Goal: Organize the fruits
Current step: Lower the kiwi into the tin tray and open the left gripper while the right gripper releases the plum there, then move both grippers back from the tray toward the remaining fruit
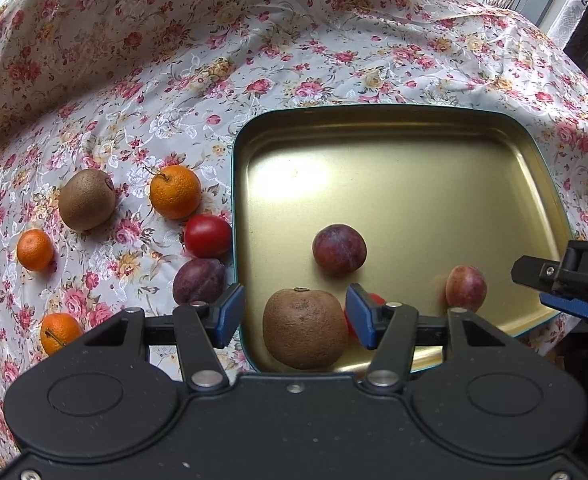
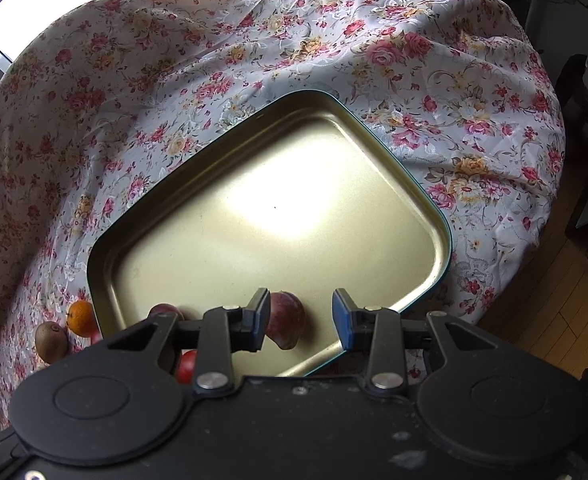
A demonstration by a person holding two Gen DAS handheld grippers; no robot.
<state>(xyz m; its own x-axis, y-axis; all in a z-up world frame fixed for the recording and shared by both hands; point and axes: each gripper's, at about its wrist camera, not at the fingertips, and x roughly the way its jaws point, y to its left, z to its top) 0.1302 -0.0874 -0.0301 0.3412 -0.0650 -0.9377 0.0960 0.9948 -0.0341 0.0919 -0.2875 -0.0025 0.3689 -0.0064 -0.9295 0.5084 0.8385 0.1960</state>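
- Inside the gold tray [image 1: 542, 184], near its front-left corner: brown kiwi [image 1: 305, 328] sits on the tray floor between the blue pads of the left gripper [image 1: 294, 320]. Jaws apart, a gap each side, no pad pressing the fruit.
- Same tray: dark plum [image 1: 339, 249] mid-floor, and a paler plum [image 1: 466, 288] toward the front-right. Something red peeks out behind the left gripper's right pad, too hidden to name.
- Right gripper [image 2: 298, 320] hovers over the tray's near edge, jaws apart and empty. A purple plum [image 2: 285, 325] lies on the floor just beside its left pad; I can't tell whether they touch.
- On the floral tablecloth [image 1: 334, 60] left of the tray: second kiwi [image 1: 87, 199], three mandarins [image 1: 175, 192], a red tomato [image 1: 207, 236] and another plum [image 1: 199, 281], these last two hard against the tray's left wall.
- Risk: round fruit on slick metal. A pad clipping the kiwi on the way out would likely roll it into the plums.
- Risk: the two grippers work close over the same front edge, so they could knock together or shove the tray across the loose cloth.
- Risk: the wrinkled cloth may let the loose fruit roll toward the table edge.
- View difference: the left wrist shows the whole loose fruit pile and the right gripper's tip at the tray's right edge. The right wrist shows the tray's empty far half, wooden floor [image 2: 554, 300] beyond the table and only slivers of the pile.
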